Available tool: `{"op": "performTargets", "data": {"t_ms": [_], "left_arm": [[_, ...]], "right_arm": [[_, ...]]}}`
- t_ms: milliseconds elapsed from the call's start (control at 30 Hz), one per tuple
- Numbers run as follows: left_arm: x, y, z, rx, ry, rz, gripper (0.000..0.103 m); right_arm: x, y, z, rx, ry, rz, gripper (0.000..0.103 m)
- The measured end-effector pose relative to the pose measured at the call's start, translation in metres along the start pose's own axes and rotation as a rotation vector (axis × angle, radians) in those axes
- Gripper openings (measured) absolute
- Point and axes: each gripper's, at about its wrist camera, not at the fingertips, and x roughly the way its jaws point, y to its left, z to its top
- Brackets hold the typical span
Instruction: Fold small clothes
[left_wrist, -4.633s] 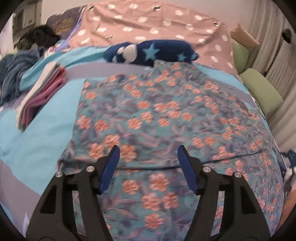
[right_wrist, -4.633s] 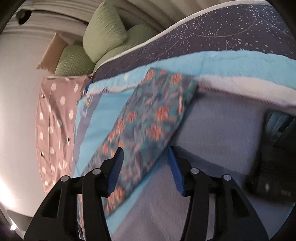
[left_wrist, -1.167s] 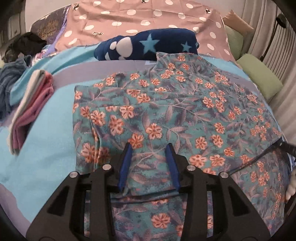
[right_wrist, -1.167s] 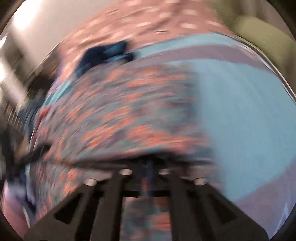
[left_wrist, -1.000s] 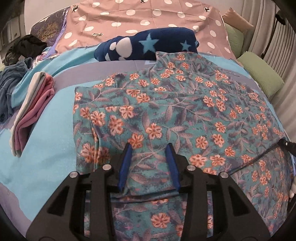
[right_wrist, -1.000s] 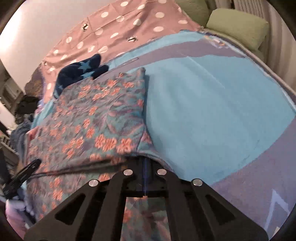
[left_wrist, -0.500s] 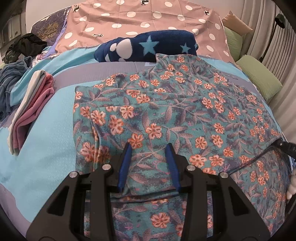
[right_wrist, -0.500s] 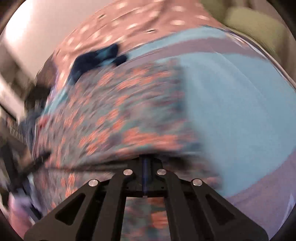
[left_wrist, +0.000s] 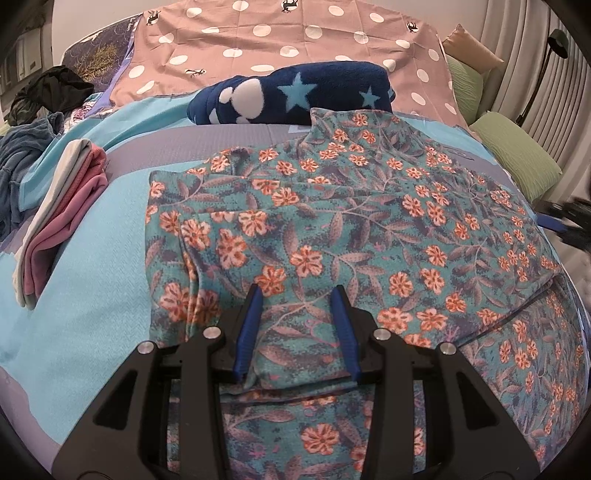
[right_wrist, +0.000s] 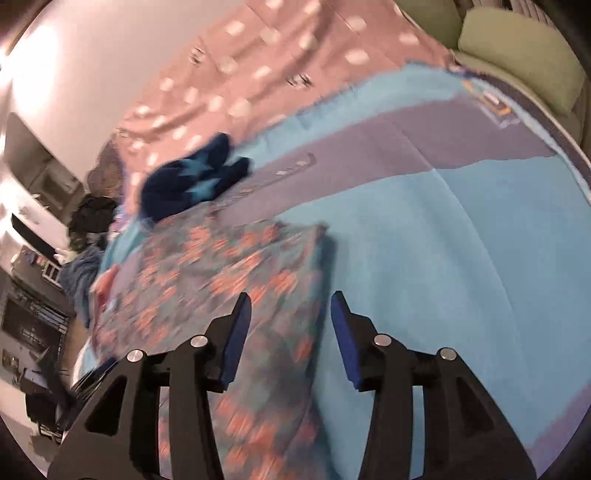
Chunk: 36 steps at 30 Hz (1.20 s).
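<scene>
A teal garment with orange flowers (left_wrist: 369, 221) lies folded over itself on the turquoise bed cover (left_wrist: 92, 295). My left gripper (left_wrist: 297, 314) sits at the near edge of the top layer, its blue pads pressed against a bunch of the cloth between them. In the blurred right wrist view the same garment (right_wrist: 229, 277) lies below and left of my right gripper (right_wrist: 291, 299). Its jaws are opening, with no cloth pinched between them, over the garment's right edge. In the left wrist view the right gripper (left_wrist: 557, 223) is a dark blur just off the garment's far right corner.
A folded pink and white stack (left_wrist: 62, 218) lies left of the garment. A navy star blanket (left_wrist: 295, 96) and a pink dotted sheet (left_wrist: 295, 37) lie behind it. Green pillows (left_wrist: 517, 155) line the right side; loose dark clothes (left_wrist: 48, 88) are heaped at the far left.
My right gripper was shut on the garment's right corner; it has let go, its jaws stand apart, and it has swung away to the right. The left gripper has not moved.
</scene>
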Motion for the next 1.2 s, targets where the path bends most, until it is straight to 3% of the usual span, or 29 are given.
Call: {"op": "performTargets", "data": {"t_ms": [67,100,133,233,267,300,333,400,467,567,667,733,800,833,933,1000,1033,1100,1167,1200], "left_arm": [[0.000,0.000,0.000,-0.002,0.002,-0.003,0.040],[0.000,0.000,0.000,-0.002,0.002,-0.003,0.040],[0.000,0.000,0.000,-0.004,0.002,-0.005,0.040],[-0.001,0.000,-0.001,-0.005,-0.001,-0.008,0.040],[0.000,0.000,-0.001,-0.006,-0.002,-0.009,0.040],[0.000,0.001,0.000,-0.009,-0.003,-0.013,0.040],[0.000,0.002,0.000,-0.012,-0.003,-0.017,0.040],[0.000,0.004,-0.001,-0.018,-0.005,-0.027,0.041],[0.000,0.005,-0.001,-0.021,-0.006,-0.033,0.042],[0.001,0.004,-0.001,-0.018,-0.006,-0.040,0.045],[0.000,0.002,-0.001,-0.012,-0.008,-0.035,0.045],[-0.001,0.004,0.000,-0.020,-0.012,-0.045,0.045],[-0.011,0.008,-0.001,-0.044,-0.044,-0.059,0.045],[-0.020,0.011,-0.002,-0.060,-0.072,-0.063,0.049],[-0.057,0.023,-0.010,-0.077,-0.168,-0.115,0.058],[-0.060,0.028,-0.016,-0.055,-0.138,-0.086,0.059],[-0.056,0.033,-0.021,-0.050,-0.099,-0.065,0.059],[-0.040,0.045,-0.031,-0.097,-0.006,-0.079,0.058],[-0.039,0.050,-0.033,-0.124,-0.014,-0.102,0.058],[-0.039,0.048,-0.031,-0.122,-0.013,-0.090,0.058]], "right_arm": [[0.022,-0.006,0.010,0.041,0.018,0.049,0.055],[0.022,-0.006,0.012,0.043,-0.008,0.043,0.042],[0.023,-0.005,0.014,0.040,-0.004,0.034,0.003],[0.004,-0.001,0.014,0.023,-0.106,-0.060,0.002],[0.005,-0.004,0.015,0.004,-0.119,-0.120,0.002],[0.010,-0.011,0.015,-0.013,-0.117,-0.251,0.000],[0.016,-0.019,0.015,-0.010,-0.103,-0.274,0.000],[0.008,-0.034,0.013,0.041,-0.107,-0.164,0.000],[-0.004,-0.036,0.010,0.057,-0.108,-0.111,0.003],[-0.026,-0.007,0.001,-0.041,-0.130,-0.053,0.003],[-0.038,0.040,-0.029,-0.196,-0.090,0.044,0.005],[-0.029,0.057,-0.048,-0.270,-0.028,-0.038,0.010],[-0.005,0.053,-0.073,-0.353,0.019,-0.263,0.006],[-0.006,0.048,-0.082,-0.388,-0.030,-0.241,0.001],[-0.022,0.041,-0.081,-0.313,-0.046,-0.233,0.000],[-0.030,0.046,-0.083,-0.294,-0.066,-0.324,0.003],[-0.037,0.051,-0.086,-0.291,-0.078,-0.322,0.006],[-0.047,0.062,-0.097,-0.294,-0.076,-0.178,0.007],[-0.046,0.069,-0.106,-0.325,-0.061,-0.175,0.008],[-0.036,0.073,-0.114,-0.366,-0.039,-0.226,0.011]]}}
